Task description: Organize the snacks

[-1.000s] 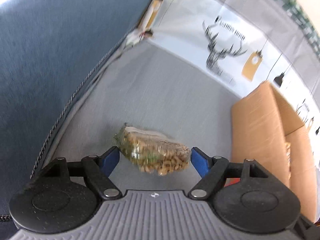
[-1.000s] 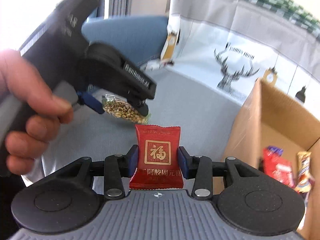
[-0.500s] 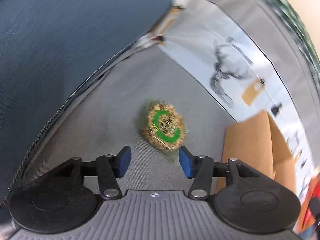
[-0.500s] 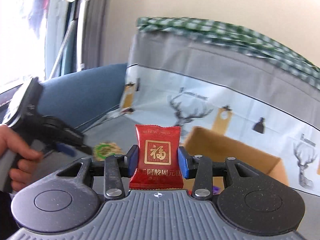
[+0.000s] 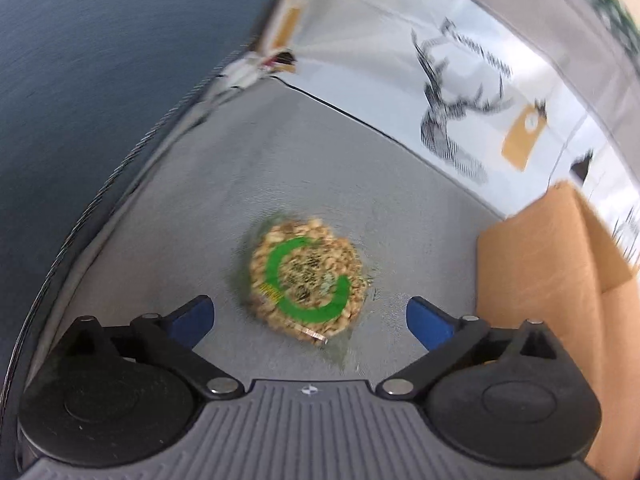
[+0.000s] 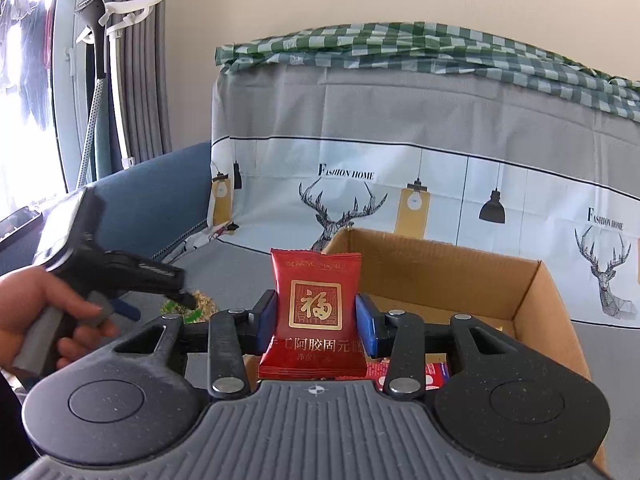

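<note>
Left gripper tilted steeply down, jaws just opened wide, clear of nut pack lying mid-frame on grey cover. Right gripper clamped on red sachet, upright at centre. Only in right view: hand lower left, cardboard box interior, checked cloth above.

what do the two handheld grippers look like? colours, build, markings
Both match: left gripper and right gripper have blue finger pads on black linkage arms with silver pivot pins, two round speckled black discs, and a ribbed grey body bearing a small compass-style mark. No cables visible. The left one's grey pistol handle shows in the right-wrist view.
</note>
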Available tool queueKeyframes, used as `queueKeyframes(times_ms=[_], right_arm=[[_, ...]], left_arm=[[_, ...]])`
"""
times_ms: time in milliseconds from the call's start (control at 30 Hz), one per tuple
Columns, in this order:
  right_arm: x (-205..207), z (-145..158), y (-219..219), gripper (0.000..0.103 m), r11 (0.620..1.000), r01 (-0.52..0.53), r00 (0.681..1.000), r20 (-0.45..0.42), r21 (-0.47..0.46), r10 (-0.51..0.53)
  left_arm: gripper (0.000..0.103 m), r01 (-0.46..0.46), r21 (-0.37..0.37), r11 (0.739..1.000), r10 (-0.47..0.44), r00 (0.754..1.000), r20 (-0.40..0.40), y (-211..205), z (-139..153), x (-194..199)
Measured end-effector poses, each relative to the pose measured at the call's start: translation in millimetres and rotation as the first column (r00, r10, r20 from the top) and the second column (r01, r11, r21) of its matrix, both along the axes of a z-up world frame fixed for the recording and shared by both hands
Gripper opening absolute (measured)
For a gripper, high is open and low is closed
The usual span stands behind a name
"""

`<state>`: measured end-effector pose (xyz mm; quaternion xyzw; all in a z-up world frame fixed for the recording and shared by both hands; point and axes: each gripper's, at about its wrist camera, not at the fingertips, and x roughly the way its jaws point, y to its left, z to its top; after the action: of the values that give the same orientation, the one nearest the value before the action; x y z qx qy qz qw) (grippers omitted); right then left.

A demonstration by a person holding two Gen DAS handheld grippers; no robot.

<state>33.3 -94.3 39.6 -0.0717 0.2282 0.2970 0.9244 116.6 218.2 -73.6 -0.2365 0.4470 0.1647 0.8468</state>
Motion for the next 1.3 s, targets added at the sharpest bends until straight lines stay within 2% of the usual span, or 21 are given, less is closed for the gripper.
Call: queueKeyframes(times_ms=[133, 300, 467, 667, 767, 833, 1133, 1300], right_arm=[[4, -4, -4, 0.043, 1.000, 0.000, 1.000, -0.007, -0.014, 0.000], [10, -8, -7, 0.044, 1.000, 0.009, 1.000, -0.009, -0.027, -0.009], [14, -13, -7, 0.044, 0.999, 0.017, 1.000, -0.018, -0.040, -0.017], [11, -13, -8, 0.044, 0.998, 0.034, 0.999, -0.013, -0.056, -0.035], [10, -11, -10, 0.044, 0.997, 0.047, 0.999, -0.005, -0.058, -0.047], [9, -12, -11, 0.044, 0.997, 0.055, 0.998, -0.001, -0.062, -0.056], [4, -11, -12, 0.044, 0.993, 0.097, 0.995, 0.029, -0.069, -0.095], [5, -10, -14, 0.043, 0.989, 0.133, 0.990, 0.054, -0.066, -0.129]], left_arm=[[0.102, 0.081, 0.123, 0.989, -0.068, 0.992, -0.106, -14, -16, 22], [0.102, 0.073, 0.121, 0.990, -0.058, 0.991, -0.121, -13, -26, 31], [0.082, 0.093, 0.185, 0.978, -0.068, 0.988, -0.139, -22, -22, 33], [0.081, 0.031, 0.141, 0.989, -0.023, 0.998, -0.053, -20, 4, 18], [0.081, 0.018, 0.084, 0.996, -0.022, 0.999, 0.045, -26, 27, 4], [0.081, 0.022, 0.071, 0.997, -0.029, 0.995, 0.099, -34, 41, -5], [0.081, 0.026, 0.018, 1.000, -0.030, 0.958, 0.284, -79, 83, -36], [0.081, 0.093, 0.094, 0.991, -0.121, 0.924, 0.364, -112, 99, -37]])
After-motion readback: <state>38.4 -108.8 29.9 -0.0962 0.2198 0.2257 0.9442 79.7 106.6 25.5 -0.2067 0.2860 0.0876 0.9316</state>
